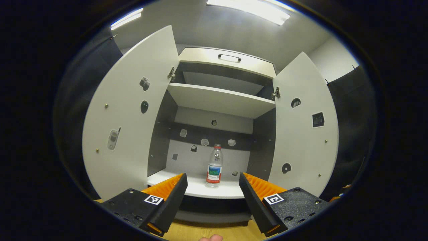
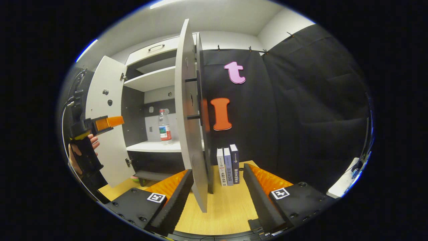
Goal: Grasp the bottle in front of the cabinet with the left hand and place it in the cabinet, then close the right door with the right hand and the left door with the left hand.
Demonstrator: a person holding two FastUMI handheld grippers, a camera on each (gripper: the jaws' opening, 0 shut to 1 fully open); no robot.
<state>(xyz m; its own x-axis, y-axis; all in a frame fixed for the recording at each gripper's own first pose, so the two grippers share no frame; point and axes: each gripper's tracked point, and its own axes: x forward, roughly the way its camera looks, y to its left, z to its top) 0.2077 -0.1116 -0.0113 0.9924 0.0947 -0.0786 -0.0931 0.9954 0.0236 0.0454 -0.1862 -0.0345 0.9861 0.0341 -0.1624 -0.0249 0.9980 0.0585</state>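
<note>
Ceiling strip lights (image 1: 249,10) glare white at the top of the left gripper view, lighting the cabinet (image 1: 214,100) evenly; its lower recess stays shadowed. Both views are sharp, though fisheye distortion bows the doors (image 1: 130,113) and dims the edges.

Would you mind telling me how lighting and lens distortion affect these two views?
Left gripper view: ceiling lights blow out, the cabinet doors bow outward, the bottle stays sharp. Right gripper view: evenly lit, the right door curves edge-on.
</note>
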